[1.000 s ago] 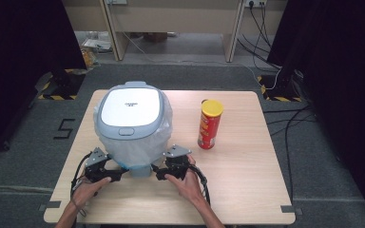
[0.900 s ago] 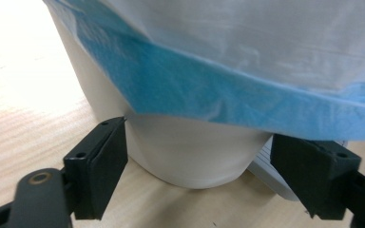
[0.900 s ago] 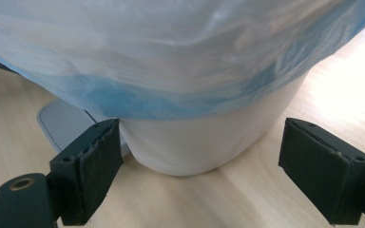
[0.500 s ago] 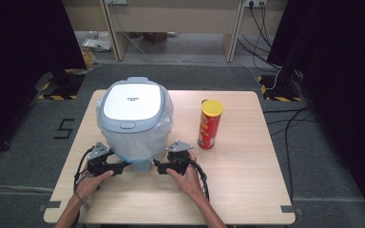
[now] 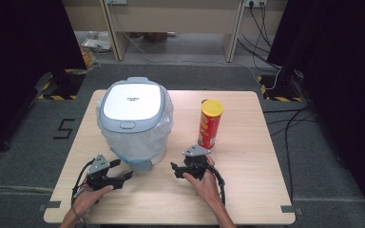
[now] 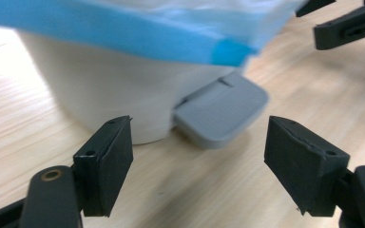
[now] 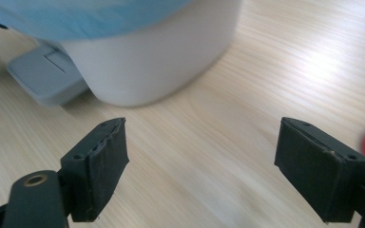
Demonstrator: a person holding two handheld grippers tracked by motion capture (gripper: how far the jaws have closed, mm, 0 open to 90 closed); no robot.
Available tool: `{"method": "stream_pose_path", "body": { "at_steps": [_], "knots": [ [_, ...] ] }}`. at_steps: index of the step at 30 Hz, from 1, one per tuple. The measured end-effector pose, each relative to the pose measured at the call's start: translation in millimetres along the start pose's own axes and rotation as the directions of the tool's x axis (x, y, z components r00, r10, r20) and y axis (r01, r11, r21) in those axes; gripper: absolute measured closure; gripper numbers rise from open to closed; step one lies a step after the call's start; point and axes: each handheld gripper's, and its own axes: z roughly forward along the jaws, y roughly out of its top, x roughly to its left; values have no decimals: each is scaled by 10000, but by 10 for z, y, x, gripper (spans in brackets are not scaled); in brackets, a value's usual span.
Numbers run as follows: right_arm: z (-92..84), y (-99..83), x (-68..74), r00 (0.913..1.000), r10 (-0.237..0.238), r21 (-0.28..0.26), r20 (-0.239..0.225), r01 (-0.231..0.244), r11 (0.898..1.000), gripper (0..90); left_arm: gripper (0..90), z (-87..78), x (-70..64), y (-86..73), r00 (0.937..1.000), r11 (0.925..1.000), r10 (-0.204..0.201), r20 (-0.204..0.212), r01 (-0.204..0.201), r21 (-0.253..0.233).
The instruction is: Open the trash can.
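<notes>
My left claw (image 5: 126, 174) and right claw (image 5: 175, 167) both gape wide and empty before the white lidded plastic bin with its blue-edged liner (image 5: 134, 121) at the table's (image 5: 247, 190) left-centre, so I judge I'm approaching; next I must grip that liner's edge.

- At twelve o'clock from our left gripper (image 5: 123, 176) the white pedal bin (image 5: 135, 121) blocks the way, its grey pedal (image 6: 221, 114) jutting toward us.
- Bare table (image 5: 247, 199) lies open between our grippers and toward six o'clock.
- At one o'clock from our right gripper (image 5: 177, 169) the red chip can (image 5: 210, 124) stands close.
- Past the can, toward three o'clock, the tabletop is free.
</notes>
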Motion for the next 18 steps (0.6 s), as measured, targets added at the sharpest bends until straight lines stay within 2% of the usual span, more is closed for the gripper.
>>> {"method": "stream_pose_path", "body": {
  "at_steps": [3,6,8,9,16,18],
  "knots": [
    [-68,-69,-70,9995,34,82,326,-37,10000,182,249,48,-115,29,9992,9997,258,307,-259,28],
    [-113,-87,-116,9989,163,42,430,-165,9999,182,251,93,-173,37,9980,9994,349,531,-351,35],
    [-153,-89,-155,9984,230,-69,513,-227,9997,182,253,149,-238,54,9958,9984,552,737,-561,98],
    [-183,-93,-177,9981,296,-168,548,-287,9994,182,253,189,-282,73,9945,9973,705,778,-717,129],
    [-227,-130,-213,9982,264,-122,542,-258,9996,182,245,315,-330,114,9928,9962,810,882,-834,238],
    [-229,-139,-220,9983,243,-59,523,-241,9997,182,235,342,-342,128,9917,9946,947,870,-979,337]
  ]
}}
